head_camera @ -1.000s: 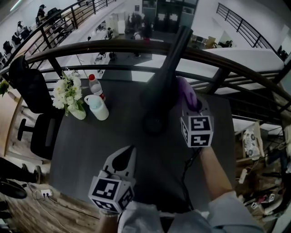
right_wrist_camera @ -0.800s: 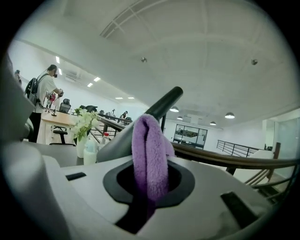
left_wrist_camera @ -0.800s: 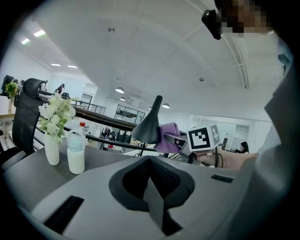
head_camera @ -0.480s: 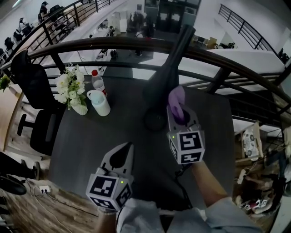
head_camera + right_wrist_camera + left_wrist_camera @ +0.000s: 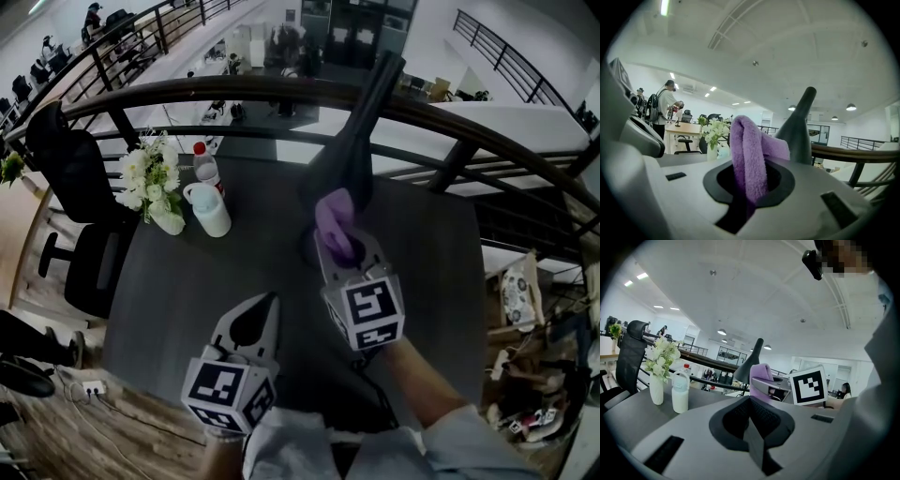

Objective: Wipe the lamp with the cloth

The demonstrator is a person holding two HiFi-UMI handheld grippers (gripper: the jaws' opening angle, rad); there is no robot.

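Observation:
A black lamp (image 5: 349, 141) with a tall cone-shaped body stands on the dark table (image 5: 216, 291), its round base partly hidden behind the cloth. My right gripper (image 5: 336, 234) is shut on a purple cloth (image 5: 335, 217), which sits against the lamp's lower front. In the right gripper view the cloth (image 5: 749, 154) folds up between the jaws with the lamp (image 5: 798, 129) just behind. My left gripper (image 5: 251, 323) hovers low at the near side, shut and empty, apart from the lamp. Its own view shows the cloth (image 5: 761, 377) and lamp (image 5: 750, 363) ahead.
A vase of white flowers (image 5: 150, 187), a white jug (image 5: 208, 210) and a red-capped bottle (image 5: 204, 165) stand at the table's far left. A dark railing (image 5: 469, 131) curves behind the table. A black office chair (image 5: 70, 187) is at the left.
My right gripper has carried the cloth leftward and nearer, from the lamp's right side down to its lower front. The left gripper has stayed put.

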